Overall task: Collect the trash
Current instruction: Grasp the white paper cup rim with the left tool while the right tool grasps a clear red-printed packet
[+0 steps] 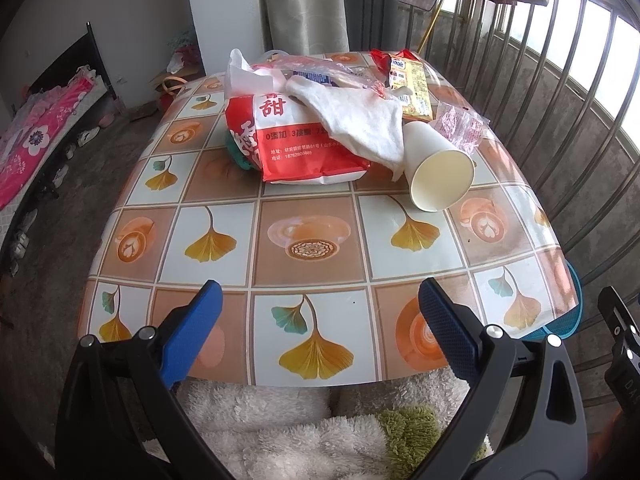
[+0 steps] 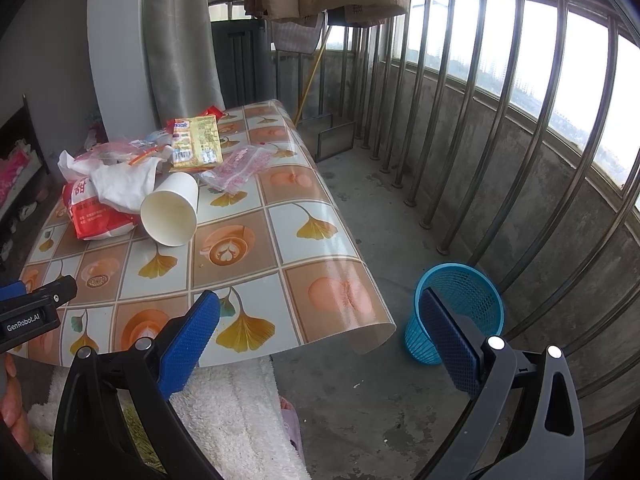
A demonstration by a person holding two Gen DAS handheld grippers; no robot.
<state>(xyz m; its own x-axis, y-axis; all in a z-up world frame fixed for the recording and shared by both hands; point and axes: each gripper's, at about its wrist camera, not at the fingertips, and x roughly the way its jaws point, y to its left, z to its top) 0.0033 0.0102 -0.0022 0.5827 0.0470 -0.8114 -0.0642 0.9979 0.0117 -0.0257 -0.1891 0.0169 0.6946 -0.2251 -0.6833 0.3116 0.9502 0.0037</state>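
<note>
Both claws hang wide apart and empty at the near edge of the surface (image 1: 320, 240): the left claw (image 1: 320, 300) over the near row of tiles, the right claw (image 2: 320, 312) straddling the surface's right near corner. The trash lies heaped at the far end, well apart from either claw. A paper cup (image 1: 436, 172) lies on its side, mouth toward the claws, touching a crumpled white tissue (image 1: 360, 120) draped over a red and white bag (image 1: 304, 148). Behind them lie a yellow snack packet (image 2: 198, 142) and a clear pink-printed wrapper (image 2: 236, 170). Bare patterned cloth fills the room between claws and heap. On the concrete floor to the right, near the railing (image 2: 460, 120), stands a blue mesh bin (image 2: 472, 292), upright, beside the surface's curled right edge.
</note>
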